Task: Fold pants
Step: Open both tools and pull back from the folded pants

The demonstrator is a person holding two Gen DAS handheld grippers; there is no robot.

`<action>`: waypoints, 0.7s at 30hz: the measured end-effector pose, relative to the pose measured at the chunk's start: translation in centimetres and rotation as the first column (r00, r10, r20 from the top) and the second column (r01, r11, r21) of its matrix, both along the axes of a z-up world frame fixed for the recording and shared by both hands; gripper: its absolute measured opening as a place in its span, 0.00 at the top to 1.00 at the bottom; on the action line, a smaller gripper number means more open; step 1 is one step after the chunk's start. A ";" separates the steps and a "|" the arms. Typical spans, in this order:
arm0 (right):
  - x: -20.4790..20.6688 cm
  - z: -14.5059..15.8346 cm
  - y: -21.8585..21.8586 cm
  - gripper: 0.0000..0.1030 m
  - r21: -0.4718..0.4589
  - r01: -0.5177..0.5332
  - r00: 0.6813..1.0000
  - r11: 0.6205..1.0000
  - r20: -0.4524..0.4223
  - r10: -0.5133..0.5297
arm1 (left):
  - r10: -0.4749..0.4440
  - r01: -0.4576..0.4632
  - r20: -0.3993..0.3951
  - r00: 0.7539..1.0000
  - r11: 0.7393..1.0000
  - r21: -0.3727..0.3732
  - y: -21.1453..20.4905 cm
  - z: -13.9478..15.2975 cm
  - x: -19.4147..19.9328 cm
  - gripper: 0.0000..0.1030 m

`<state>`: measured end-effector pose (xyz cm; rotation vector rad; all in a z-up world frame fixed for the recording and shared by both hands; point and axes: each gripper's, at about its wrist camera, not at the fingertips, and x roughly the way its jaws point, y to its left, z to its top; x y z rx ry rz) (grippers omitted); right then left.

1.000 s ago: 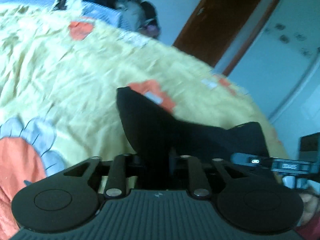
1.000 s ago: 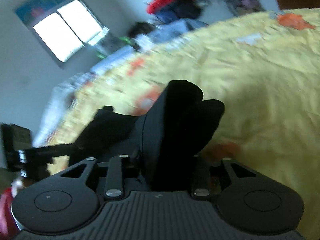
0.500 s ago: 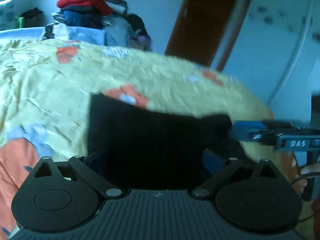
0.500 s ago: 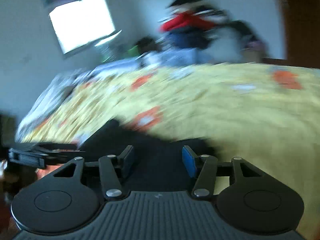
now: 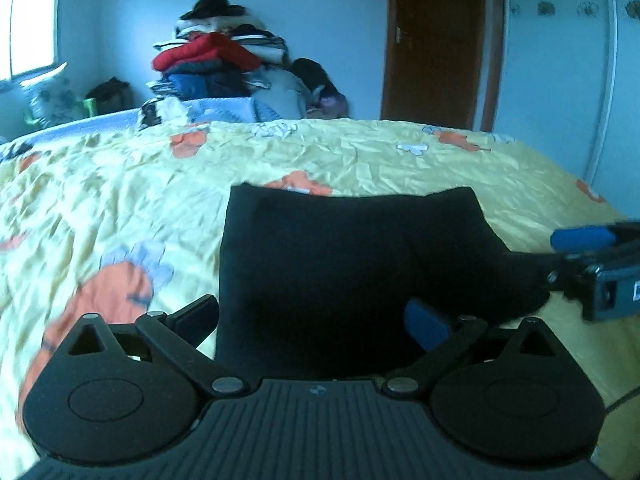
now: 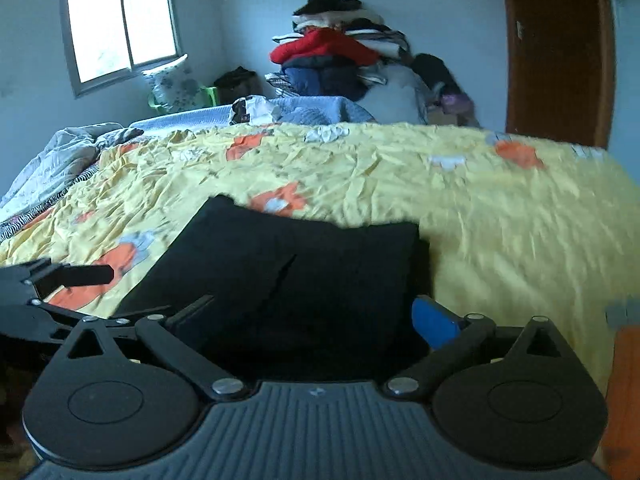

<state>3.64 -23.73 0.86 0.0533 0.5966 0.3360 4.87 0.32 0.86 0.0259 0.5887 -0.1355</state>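
The black pants (image 5: 344,272) lie folded into a flat block on the yellow flowered bedspread (image 5: 120,200), near its front edge. My left gripper (image 5: 316,316) is open, its jaws spread wide just above the near edge of the pants, holding nothing. My right gripper (image 6: 316,316) is open too, over the near right part of the pants (image 6: 288,272). Each gripper shows in the other's view: the right one at the right edge (image 5: 592,256), the left one at the left edge (image 6: 60,280).
A tall pile of clothes (image 5: 216,60) stands behind the bed by the far wall. A brown door (image 5: 436,44) is at the back right, a window (image 6: 120,28) at the back left. Rumpled bedding (image 6: 56,160) lies at the bed's far left.
Both grippers have let go of the black pants and opened wide. The pants dropped from a held-up bunch to a flat folded block on the bed. Both views have levelled out.
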 end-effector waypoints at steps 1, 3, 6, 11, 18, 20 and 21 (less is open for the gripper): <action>-0.7 -0.1 0.3 0.00 0.002 0.009 1.000 1.000 -0.004 -0.009 | 0.007 -0.007 -0.004 1.000 1.000 0.002 -0.1 -0.2 -0.7 0.02; -1.8 -0.4 1.1 0.00 0.010 0.035 0.999 0.999 -0.027 -0.035 | 0.011 -0.011 -0.009 1.000 1.000 0.028 -0.5 -0.6 -1.6 0.02; -3.2 -1.2 2.2 0.00 0.014 0.079 0.994 0.997 -0.077 -0.078 | 0.016 -0.016 -0.005 1.000 0.996 0.086 -0.5 -1.3 -3.0 0.02; -4.3 -3.4 2.8 0.00 -0.022 0.116 0.988 0.993 -0.102 -0.118 | 0.035 -0.031 -0.057 0.998 0.997 0.073 0.8 -2.9 -3.7 0.02; -4.4 -5.7 2.0 0.00 -0.013 0.181 0.977 0.983 -0.117 -0.181 | 0.079 -0.080 -0.096 0.992 0.997 -0.004 2.3 -4.2 -3.3 0.00; -4.5 -5.8 2.2 0.00 -0.028 0.181 0.978 0.983 -0.104 -0.183 | 0.081 -0.080 -0.091 0.993 0.997 0.008 2.2 -4.2 -3.4 0.00; -4.5 -5.9 2.3 0.00 -0.034 0.181 0.978 0.983 -0.099 -0.183 | 0.082 -0.081 -0.090 0.993 0.997 0.017 2.0 -4.3 -3.4 0.00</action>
